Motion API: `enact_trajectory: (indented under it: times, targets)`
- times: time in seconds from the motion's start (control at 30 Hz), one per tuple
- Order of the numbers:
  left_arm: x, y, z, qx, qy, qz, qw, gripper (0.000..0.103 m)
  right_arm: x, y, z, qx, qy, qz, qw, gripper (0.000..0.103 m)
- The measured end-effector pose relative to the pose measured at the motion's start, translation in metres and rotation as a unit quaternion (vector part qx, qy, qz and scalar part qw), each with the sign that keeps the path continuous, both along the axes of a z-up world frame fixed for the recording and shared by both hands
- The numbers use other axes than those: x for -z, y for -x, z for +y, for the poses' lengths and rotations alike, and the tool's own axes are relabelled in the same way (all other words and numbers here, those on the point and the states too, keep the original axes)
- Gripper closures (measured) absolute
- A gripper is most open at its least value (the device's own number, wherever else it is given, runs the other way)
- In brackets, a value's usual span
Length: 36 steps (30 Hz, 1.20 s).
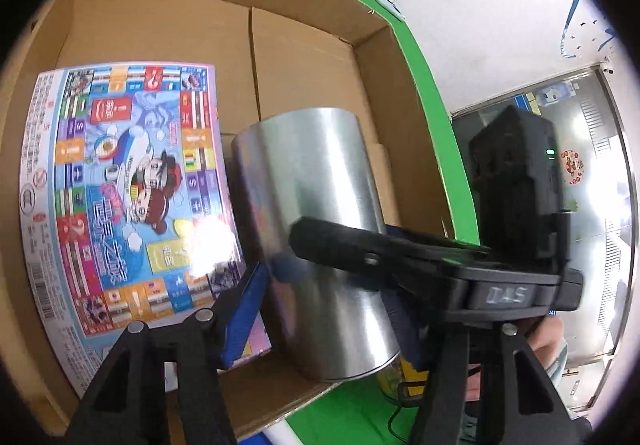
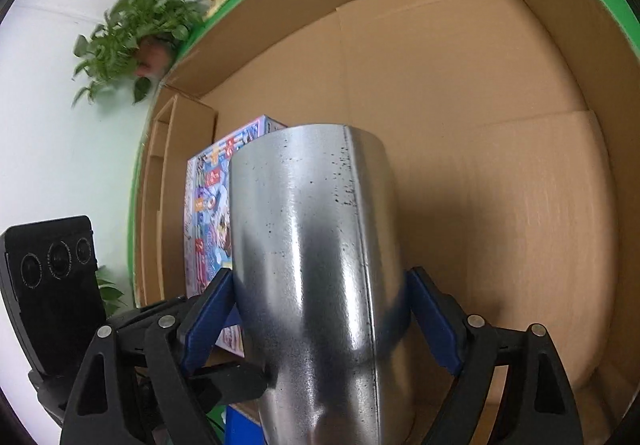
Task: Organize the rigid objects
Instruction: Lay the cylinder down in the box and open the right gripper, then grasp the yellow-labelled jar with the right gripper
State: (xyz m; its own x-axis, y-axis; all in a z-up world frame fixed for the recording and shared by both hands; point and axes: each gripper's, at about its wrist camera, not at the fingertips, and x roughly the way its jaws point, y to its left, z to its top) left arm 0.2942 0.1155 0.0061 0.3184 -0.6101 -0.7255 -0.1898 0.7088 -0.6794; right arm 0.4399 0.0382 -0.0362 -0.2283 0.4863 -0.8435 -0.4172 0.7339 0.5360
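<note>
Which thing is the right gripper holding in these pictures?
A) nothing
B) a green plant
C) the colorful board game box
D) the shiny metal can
D: in the right wrist view, both blue pads of the right gripper press on the sides of the metal can, while the board game box lies behind it in the cardboard box.

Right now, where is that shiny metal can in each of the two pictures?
Left wrist view: metal can centre, right of the board game box.
Right wrist view: can centre, clamped between the right gripper fingers.
Shared landmark: cardboard box.
</note>
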Motion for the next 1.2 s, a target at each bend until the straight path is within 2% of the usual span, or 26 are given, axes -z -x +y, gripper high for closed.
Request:
enact_trajectory:
  times: [0.13,0.2,0.27,0.33,0.43,0.5,0.57,0.6,0.63,0.67,0.7,0.77,0.8,0.83,0.87,0.9,0.93,1.0,1.03,1.07,1.1,1.17,1.2]
  targets:
    - [0.001,0.012,0.004,-0.009,0.000,-0.005,0.9999,0.043,-0.024,0.010,-0.031,-0.002,-0.048,0.015,0.999,0.018]
    - [0.003,0.019,0.006,-0.002,0.004,-0.007,1.0000,0.043,-0.027,0.013,-0.045,0.007,-0.055,0.016,0.998,0.026]
    - [0.005,0.029,0.001,0.012,0.006,-0.005,0.9999,0.040,-0.024,0.018,-0.048,0.009,-0.054,0.021,0.998,0.039]
    - [0.000,0.037,-0.005,0.010,-0.003,-0.007,0.9999,0.040,-0.018,0.025,-0.043,0.017,-0.041,0.020,0.999,0.041]
    - [-0.005,0.042,0.000,-0.008,-0.018,-0.008,0.9998,0.040,-0.016,0.030,-0.040,0.026,-0.049,0.026,0.998,0.040]
    - [-0.013,0.052,-0.001,-0.014,-0.044,-0.025,0.9986,0.042,-0.015,0.034,-0.039,0.030,-0.047,0.028,0.998,0.040]
    - [-0.029,0.063,-0.003,-0.021,-0.082,-0.059,0.9947,0.042,-0.016,0.038,-0.041,0.032,-0.044,0.031,0.998,0.038]
    - [-0.035,0.069,-0.003,-0.027,-0.099,-0.073,0.9920,0.039,-0.024,0.041,-0.045,0.029,-0.045,0.016,0.998,0.035]
    - [-0.049,0.079,-0.006,-0.041,-0.133,-0.102,0.9851,0.039,-0.040,0.047,-0.052,0.027,-0.050,-0.021,0.998,0.019]
    - [-0.066,0.091,-0.010,-0.059,-0.175,-0.135,0.9735,0.036,-0.054,0.049,-0.061,0.026,-0.057,-0.054,0.997,0.001]
    - [-0.076,0.097,-0.013,-0.073,-0.204,-0.157,0.9635,0.022,-0.077,0.060,-0.074,0.030,-0.069,-0.111,0.991,0.001]
    - [-0.104,0.130,-0.026,-0.126,-0.281,-0.230,0.9231,0.008,-0.105,0.077,-0.101,0.024,-0.075,-0.183,0.980,0.001]
    - [-0.113,0.144,-0.034,-0.144,-0.303,-0.256,0.9065,0.001,-0.114,0.087,-0.115,0.021,-0.075,-0.210,0.975,0.001]
    - [-0.117,0.157,-0.040,-0.152,-0.318,-0.271,0.8958,0.000,-0.117,0.095,-0.123,0.018,-0.071,-0.223,0.972,0.001]
    - [-0.119,0.162,-0.043,-0.153,-0.320,-0.274,0.8938,0.000,-0.117,0.103,-0.133,0.012,-0.061,-0.231,0.971,0.001]
    - [-0.117,0.170,-0.050,-0.148,-0.311,-0.266,0.9005,0.000,-0.111,0.113,-0.144,-0.001,-0.042,-0.231,0.972,0.001]
    - [-0.113,0.175,-0.054,-0.144,-0.292,-0.254,0.9108,0.000,-0.105,0.116,-0.152,-0.009,-0.032,-0.226,0.974,0.001]
    - [-0.100,0.174,-0.061,-0.134,-0.250,-0.226,0.9321,0.000,-0.091,0.124,-0.167,-0.020,-0.019,-0.207,0.978,0.002]
    - [-0.090,0.176,-0.065,-0.119,-0.216,-0.207,0.9467,0.000,-0.084,0.126,-0.172,-0.021,-0.013,-0.197,0.980,0.006]
    - [-0.080,0.176,-0.070,-0.102,-0.184,-0.188,0.9593,0.000,-0.077,0.128,-0.177,-0.020,-0.004,-0.186,0.982,0.012]
    - [-0.072,0.175,-0.074,-0.090,-0.163,-0.170,0.9678,0.000,-0.070,0.129,-0.185,-0.024,0.002,-0.177,0.984,0.018]
    - [-0.063,0.168,-0.087,-0.085,-0.134,-0.141,0.9772,0.001,-0.061,0.132,-0.190,-0.044,0.023,-0.180,0.982,0.042]
    - [-0.056,0.168,-0.088,-0.087,-0.108,-0.125,0.9824,0.001,-0.062,0.140,-0.193,-0.055,0.030,-0.196,0.979,0.042]
